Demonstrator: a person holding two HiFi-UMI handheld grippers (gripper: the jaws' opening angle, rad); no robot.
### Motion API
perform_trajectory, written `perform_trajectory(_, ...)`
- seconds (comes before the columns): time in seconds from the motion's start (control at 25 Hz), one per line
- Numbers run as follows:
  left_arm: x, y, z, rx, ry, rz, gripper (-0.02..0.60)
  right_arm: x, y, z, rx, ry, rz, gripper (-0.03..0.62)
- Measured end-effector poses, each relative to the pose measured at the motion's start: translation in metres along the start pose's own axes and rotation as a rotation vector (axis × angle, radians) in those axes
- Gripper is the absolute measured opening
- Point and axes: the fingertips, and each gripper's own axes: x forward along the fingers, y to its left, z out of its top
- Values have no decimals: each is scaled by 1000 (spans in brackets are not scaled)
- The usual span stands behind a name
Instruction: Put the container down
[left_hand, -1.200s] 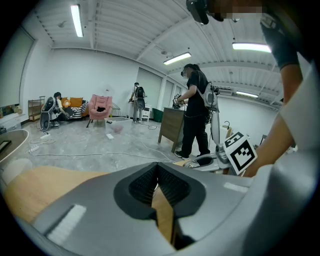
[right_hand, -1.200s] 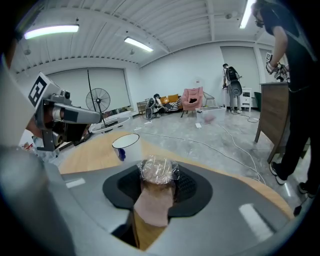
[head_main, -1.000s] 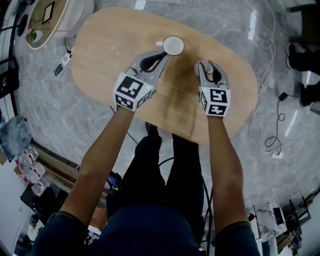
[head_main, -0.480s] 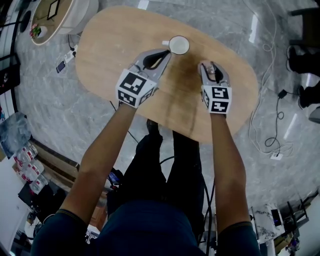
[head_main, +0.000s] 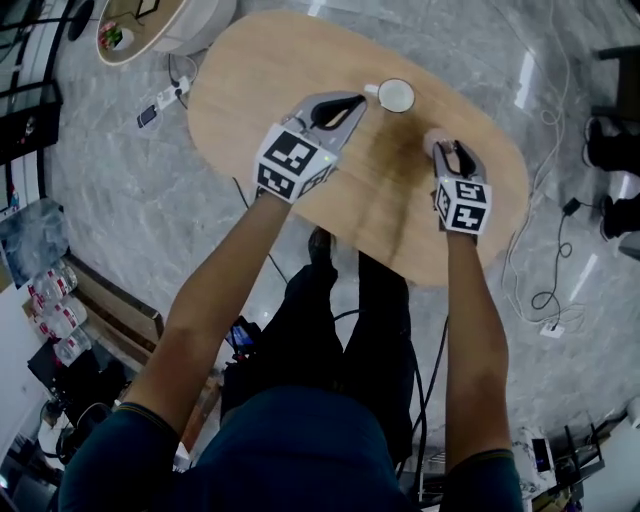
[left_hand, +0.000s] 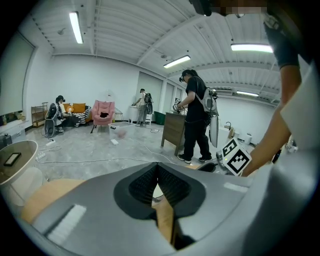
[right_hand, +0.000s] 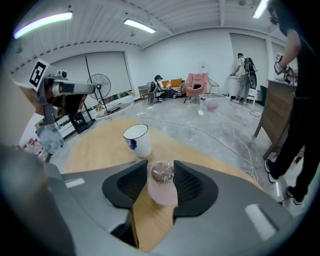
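Note:
A small pink container (head_main: 435, 141) with a dark round lid stands on the oval wooden table (head_main: 250, 70). My right gripper (head_main: 447, 148) is shut on it. In the right gripper view the container (right_hand: 162, 189) fills the gap between both pads, and my right gripper (right_hand: 162, 172) has just been opening its jaws slightly. A white mug (head_main: 396, 96) stands beyond it, to the left in the right gripper view (right_hand: 137, 140). My left gripper (head_main: 354, 99) hovers just left of the mug, shut with nothing in it (left_hand: 157, 167).
A round side table (head_main: 150, 25) and a power strip (head_main: 165, 98) are on the marble floor at the upper left. Cables trail on the floor at the right (head_main: 545, 290). A person (left_hand: 196, 117) stands by a wooden cabinet (left_hand: 172, 132) beyond the table.
My left gripper has lifted and drawn a little away from the mug. The right gripper has stayed in place with the container between its jaws. The head view has shifted.

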Motion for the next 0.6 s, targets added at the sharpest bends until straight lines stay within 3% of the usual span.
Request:
perform_trajectory(0.24,-34,12,21,11,-15,29,-3,-19,0,15,-42,22,-67,170)
perform_trajectory(0.6,-93,13,81,14,-81,56,-4,-91,23,89,-61,-93,-105,169)
